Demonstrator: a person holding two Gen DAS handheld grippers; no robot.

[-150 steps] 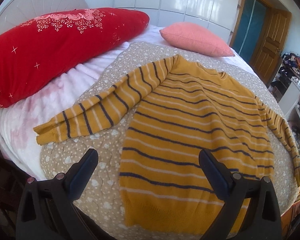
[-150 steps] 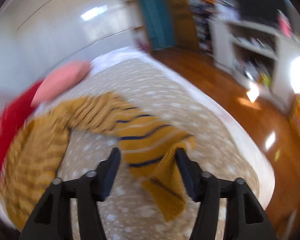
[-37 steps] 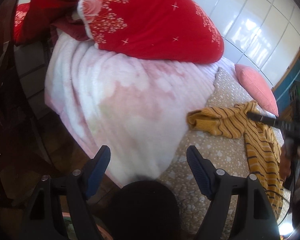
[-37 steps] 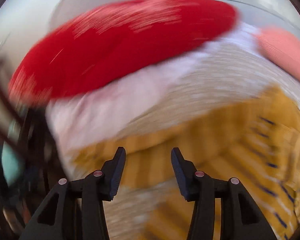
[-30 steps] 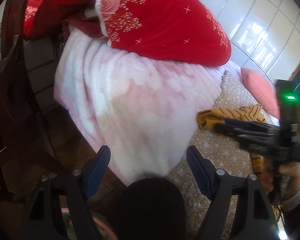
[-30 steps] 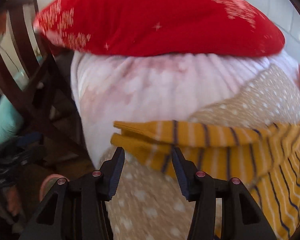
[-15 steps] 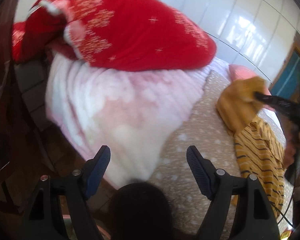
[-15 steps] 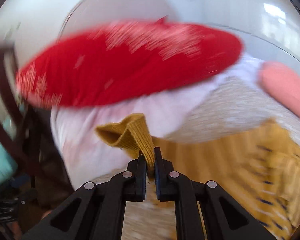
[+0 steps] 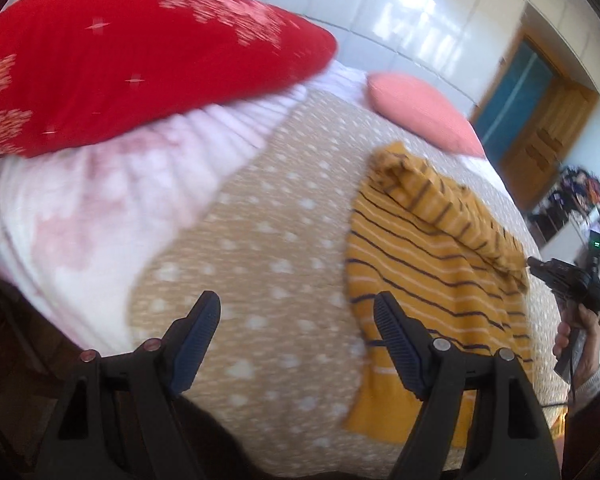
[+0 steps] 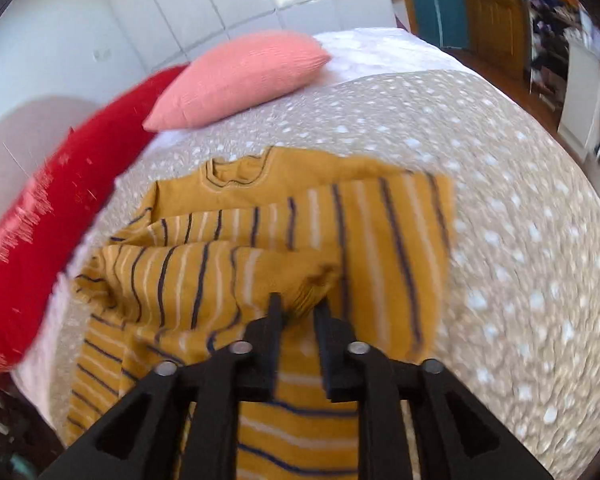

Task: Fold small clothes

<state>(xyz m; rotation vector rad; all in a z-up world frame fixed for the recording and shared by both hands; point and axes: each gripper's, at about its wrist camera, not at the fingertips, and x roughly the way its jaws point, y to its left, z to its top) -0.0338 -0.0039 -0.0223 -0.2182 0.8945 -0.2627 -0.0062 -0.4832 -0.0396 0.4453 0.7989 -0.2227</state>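
Your sweater [image 10: 284,248] lies on the tan dotted bedspread [image 10: 500,208] of the bed, neck toward the pink pillow [image 10: 240,76] and hem toward you. It is mustard yellow knit with thin dark blue and white stripes, and a plain yellow band runs across the shoulders around the round collar. One sleeve [image 9: 452,208] has been laid slantwise across the chest, so its stripes cross those of the body; the cloth there is bunched and rumpled along the fold — not flat. Your right gripper [image 10: 298,312] sits over the sleeve's cuff end, its jaws narrow and opening, with the ribbed cuff between them and the pads no longer pressing it. Your left gripper [image 9: 296,332] hovers above bare bedspread just beside the sweater's side edge — its jaws stand wide with nothing in them. The big red pillow [image 9: 132,64] lies beyond, on the pale pink blanket [image 9: 100,208].
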